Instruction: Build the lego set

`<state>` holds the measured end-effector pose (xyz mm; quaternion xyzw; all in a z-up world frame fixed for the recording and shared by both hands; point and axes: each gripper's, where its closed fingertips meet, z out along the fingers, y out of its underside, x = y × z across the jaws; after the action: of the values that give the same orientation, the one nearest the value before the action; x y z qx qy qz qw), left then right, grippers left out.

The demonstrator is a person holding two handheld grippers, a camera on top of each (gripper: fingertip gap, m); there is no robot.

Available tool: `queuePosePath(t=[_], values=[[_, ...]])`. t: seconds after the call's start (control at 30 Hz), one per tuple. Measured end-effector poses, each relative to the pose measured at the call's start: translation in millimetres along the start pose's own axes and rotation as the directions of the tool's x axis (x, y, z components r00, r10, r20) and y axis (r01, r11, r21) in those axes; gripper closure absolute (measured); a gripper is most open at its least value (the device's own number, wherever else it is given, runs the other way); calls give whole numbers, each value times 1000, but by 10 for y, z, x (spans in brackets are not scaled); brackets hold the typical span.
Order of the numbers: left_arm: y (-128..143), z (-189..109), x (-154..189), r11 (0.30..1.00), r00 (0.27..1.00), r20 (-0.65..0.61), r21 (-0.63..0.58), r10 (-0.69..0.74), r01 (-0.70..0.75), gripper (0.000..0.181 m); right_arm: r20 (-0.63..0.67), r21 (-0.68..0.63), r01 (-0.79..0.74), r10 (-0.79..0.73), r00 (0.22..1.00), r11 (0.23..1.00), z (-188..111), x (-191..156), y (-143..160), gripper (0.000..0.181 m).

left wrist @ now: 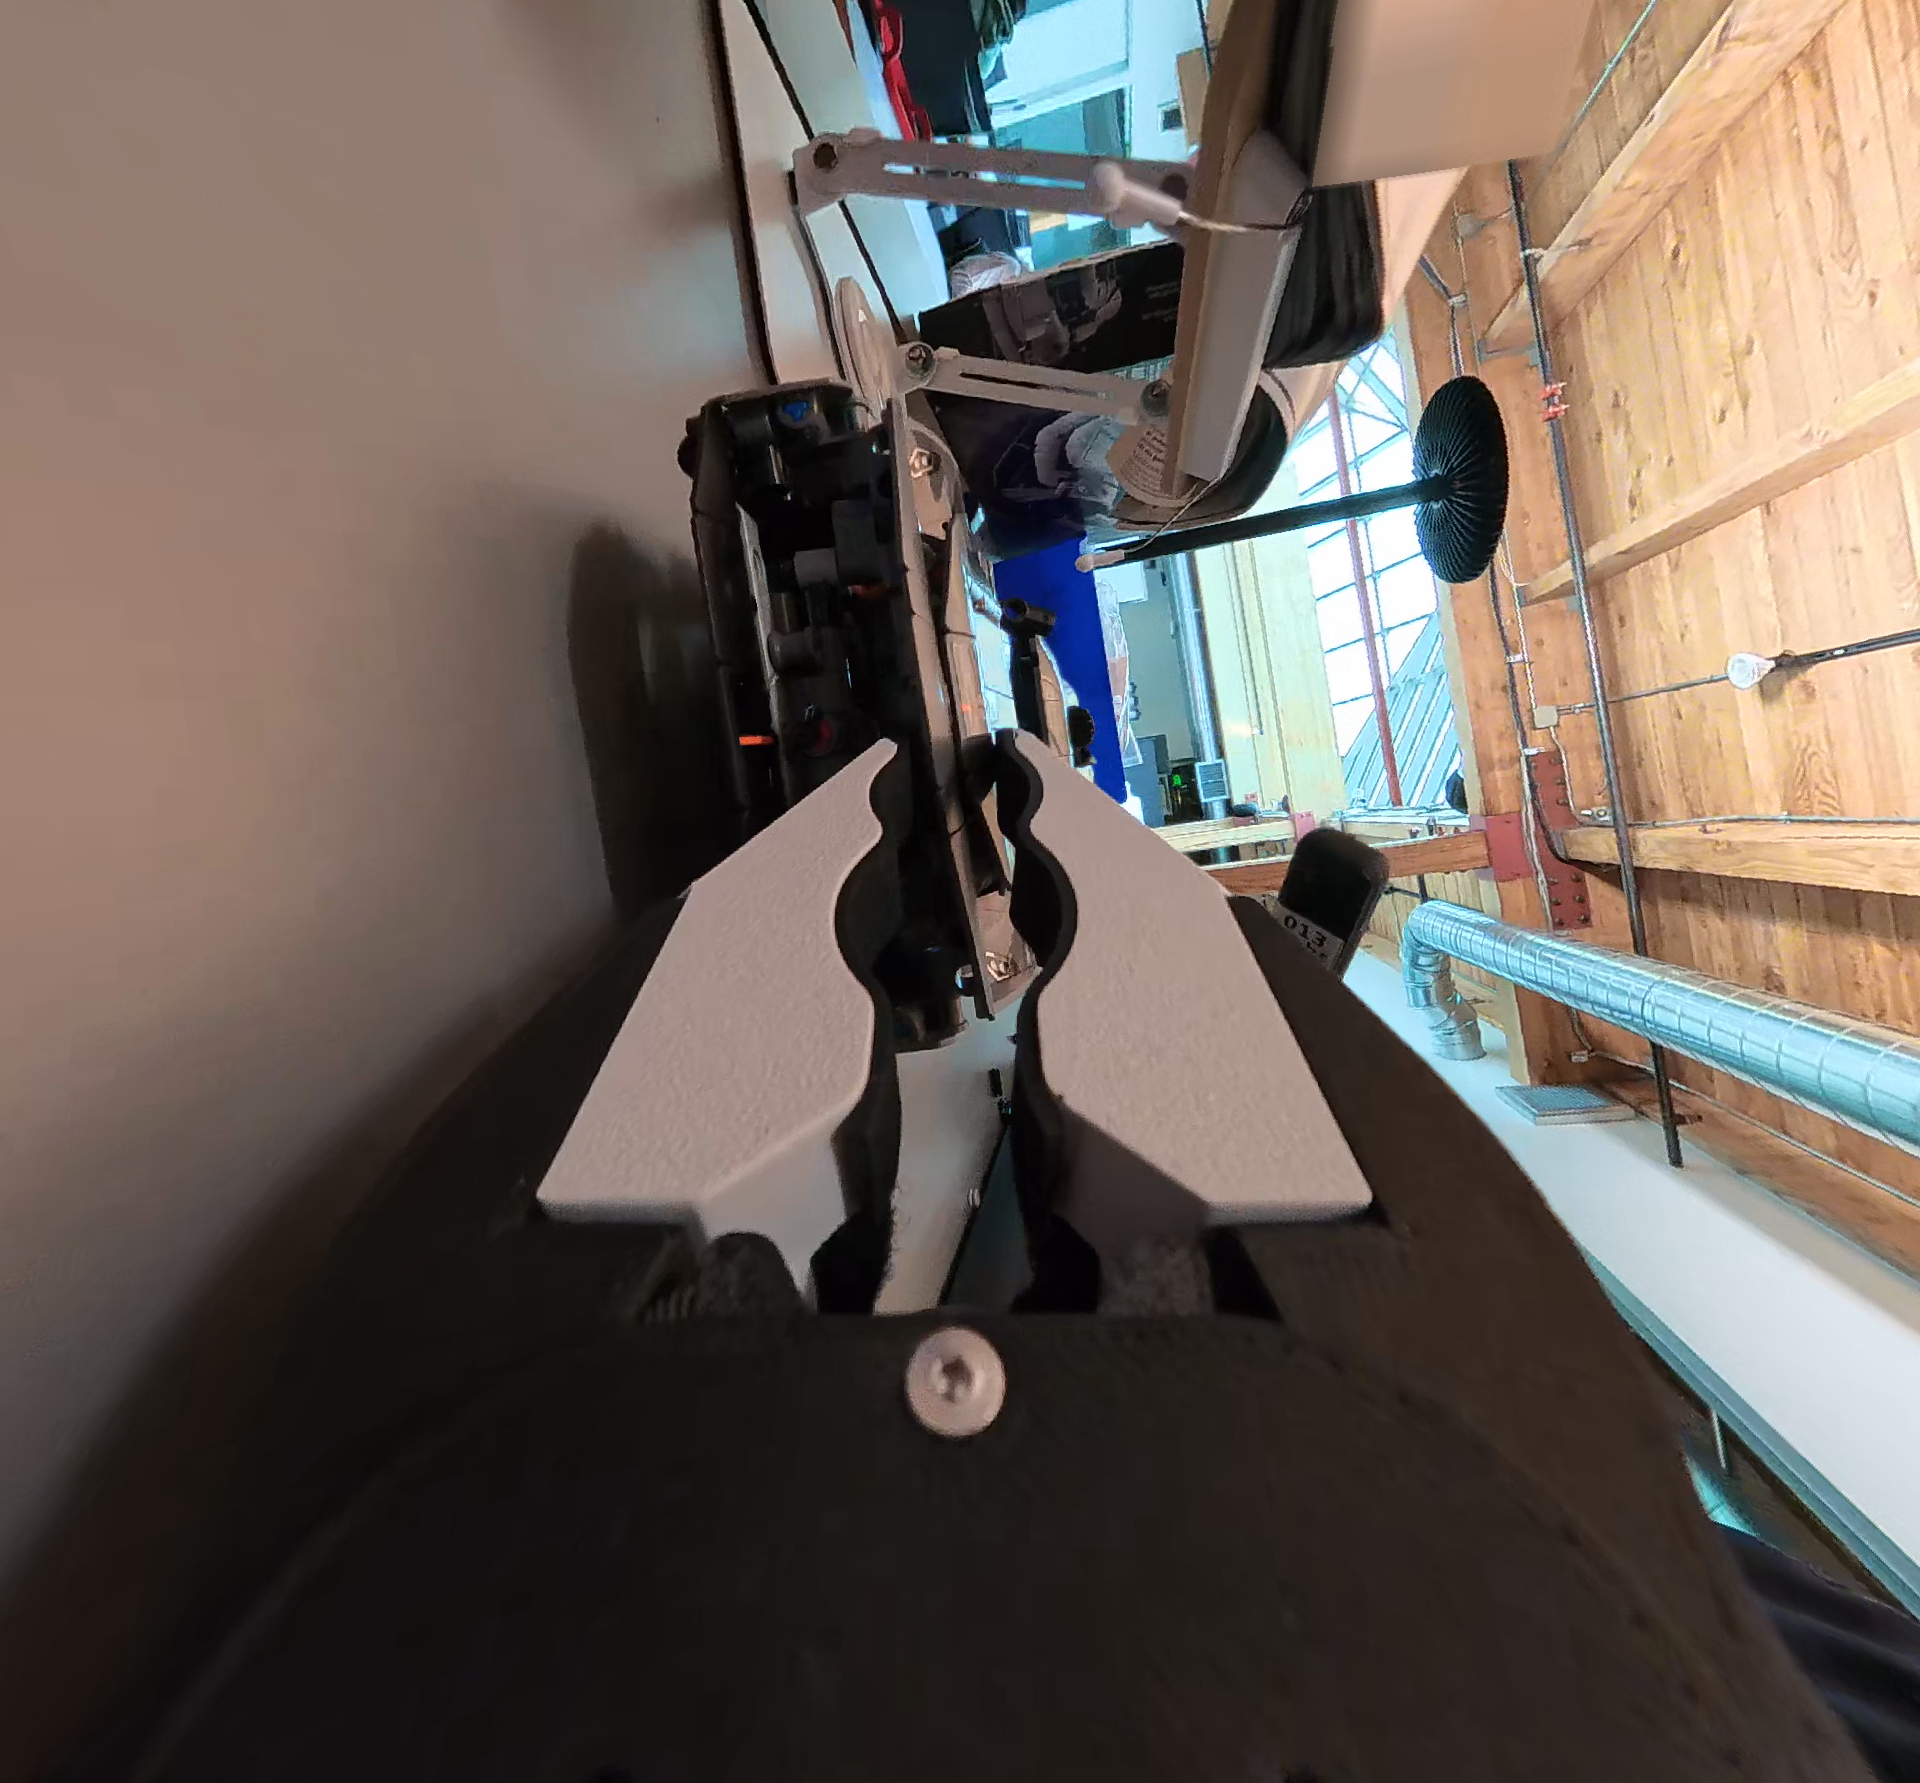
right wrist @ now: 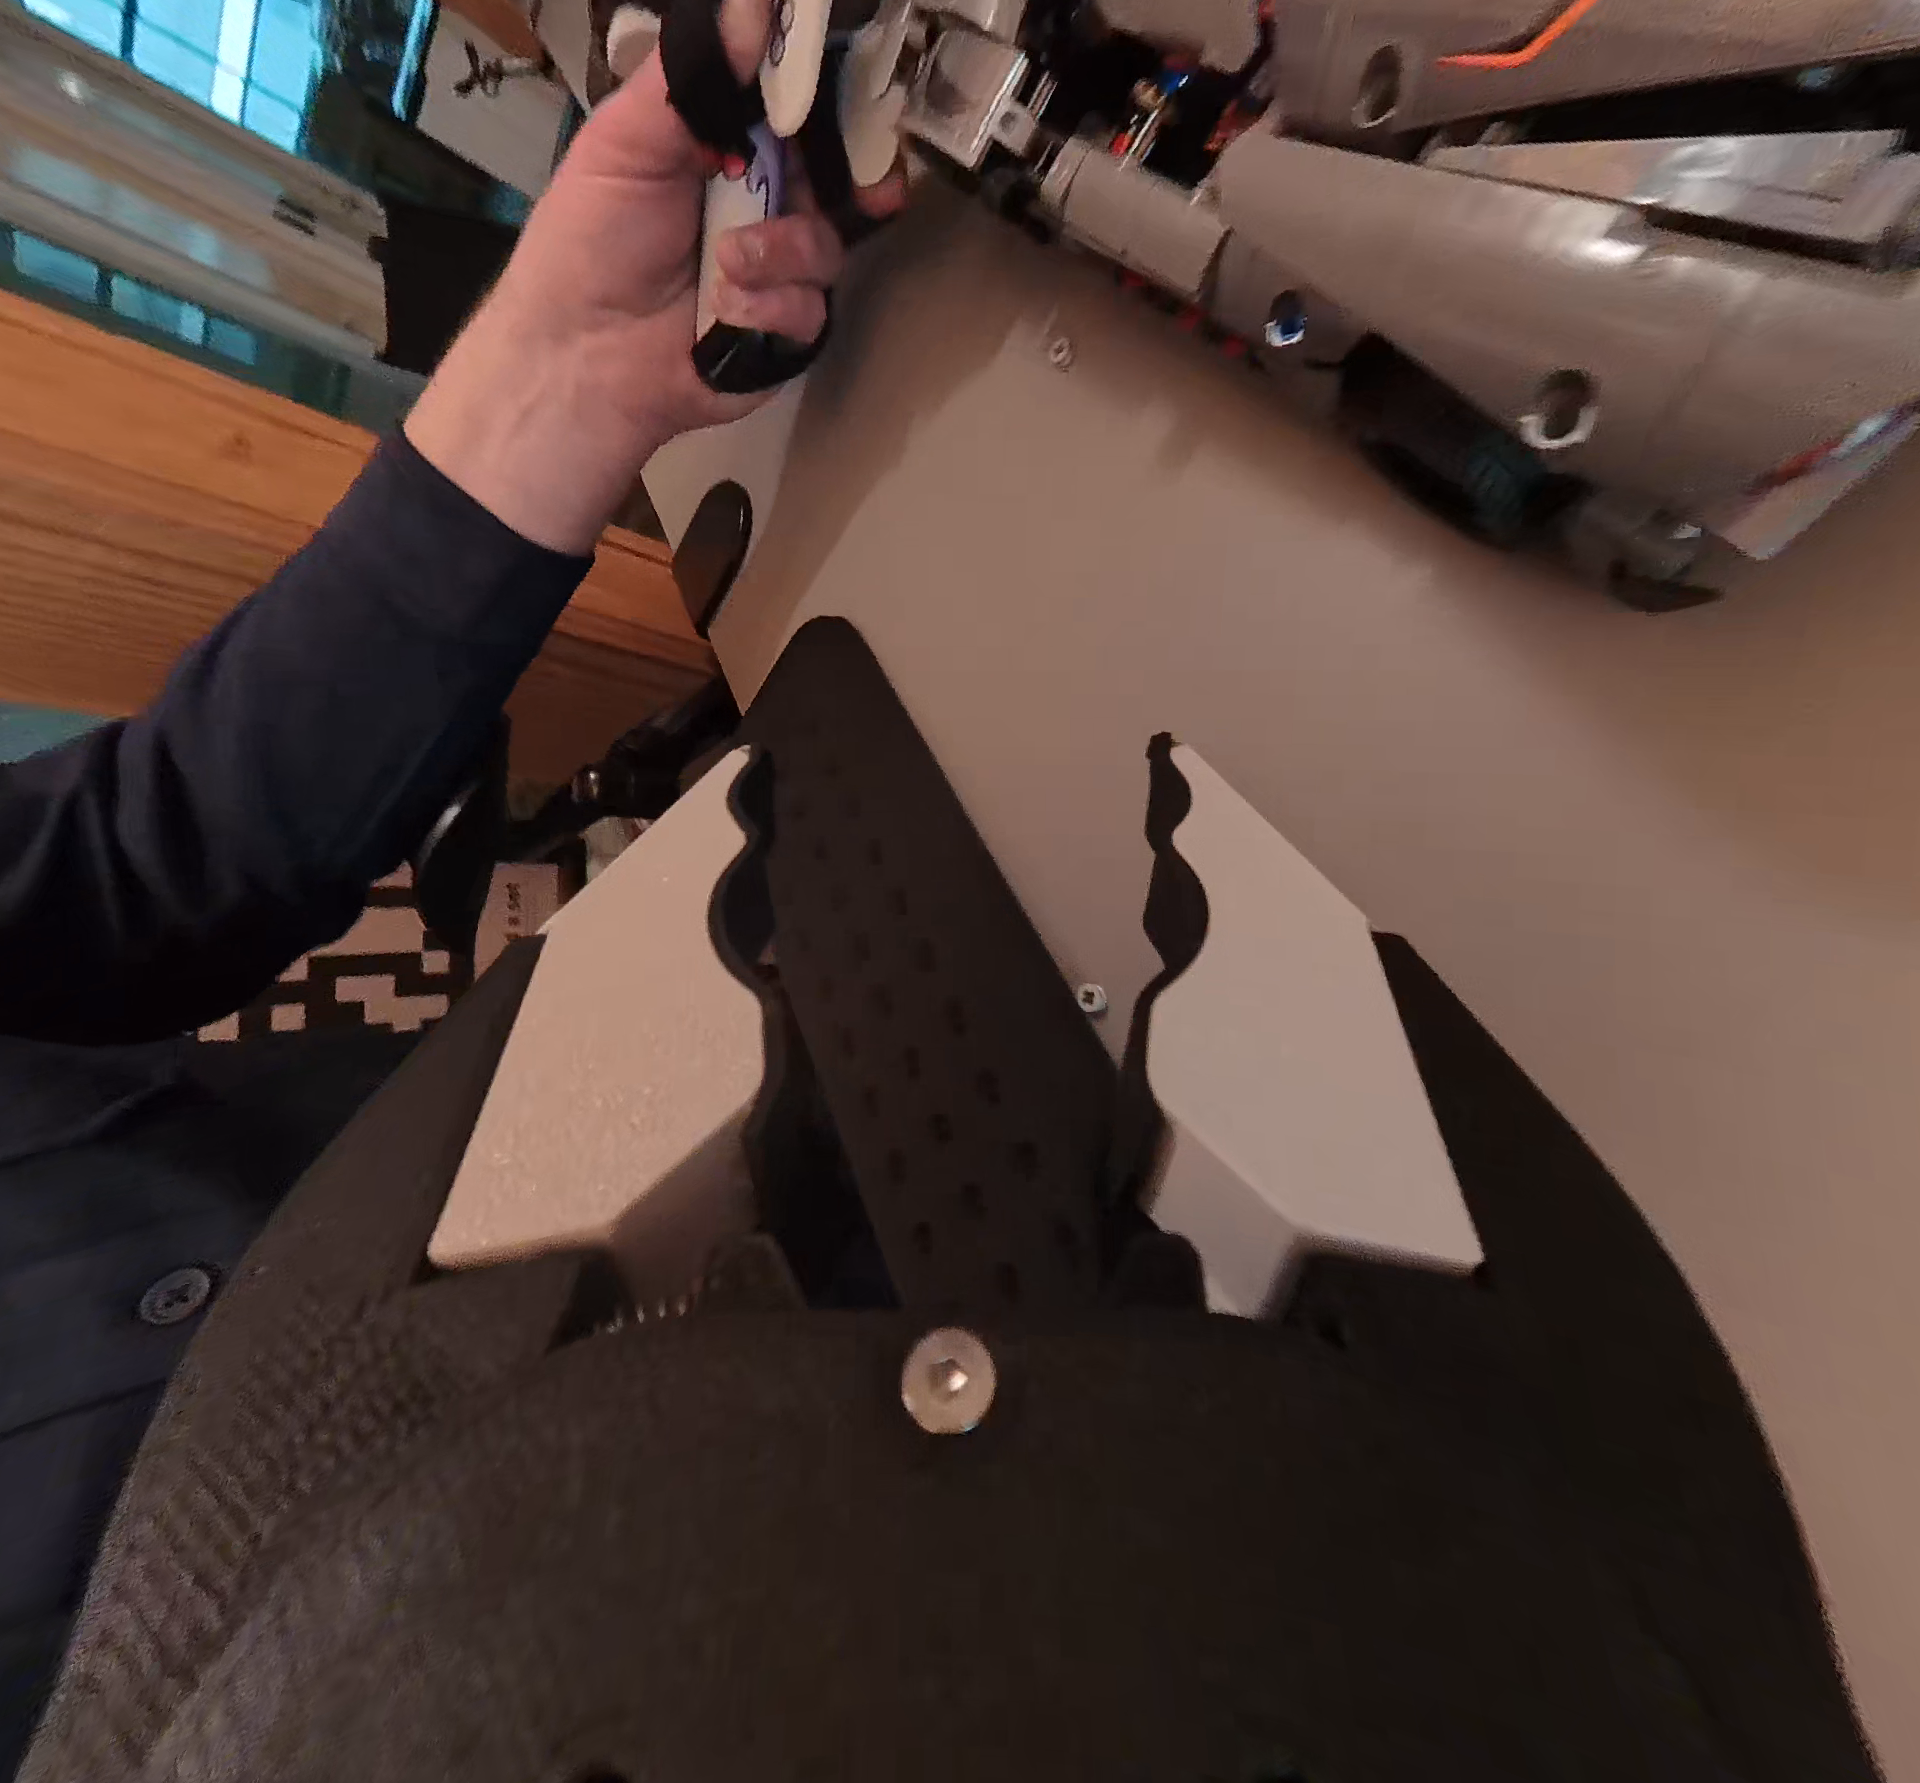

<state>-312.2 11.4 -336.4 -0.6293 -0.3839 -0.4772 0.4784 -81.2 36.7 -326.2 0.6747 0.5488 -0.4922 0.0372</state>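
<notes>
A large grey and black lego car [left wrist: 800, 580] stands on the pale table [left wrist: 312, 486]. My left gripper [left wrist: 951, 777] is shut on the thin grey body panel at the car's near end. In the right wrist view the car [right wrist: 1507, 206] fills the top right, grey with orange lines, and a hand [right wrist: 613, 279] holds the left gripper's handle against it. My right gripper [right wrist: 956, 757] is low over the table [right wrist: 1195, 590], apart from the car. A flat black panel with rows of holes [right wrist: 914, 985] sits between its fingers, touching both pads.
White lamp arms [left wrist: 997, 175] and a dark box [left wrist: 1049, 310] stand behind the car. A person in blue trousers [left wrist: 1049, 653] is farther back. The table's edge [right wrist: 707, 528] runs near the dark sleeve [right wrist: 260, 757]. A small screw [right wrist: 1091, 998] lies by my right fingers. One gripper's finger ends stand about 25 centimetres off the other's.
</notes>
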Motion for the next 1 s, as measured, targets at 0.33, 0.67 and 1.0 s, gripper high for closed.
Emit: queuePosePath(t=[0.33,0.67,1.0], values=[[-15,-62,85,1000,1000,-9,13,-4,4,170,-175,0,533,-525,833,846,1016,-514,-370,126],[66,34,122,1000,1000,-22,-7,-7,7,170,-453,-290,738,-767,455,609,1539,-74,-544,114],[63,112,97,1000,1000,-29,-14,-10,9,171,-560,-373,712,-756,339,595,1459,186,-704,136]])
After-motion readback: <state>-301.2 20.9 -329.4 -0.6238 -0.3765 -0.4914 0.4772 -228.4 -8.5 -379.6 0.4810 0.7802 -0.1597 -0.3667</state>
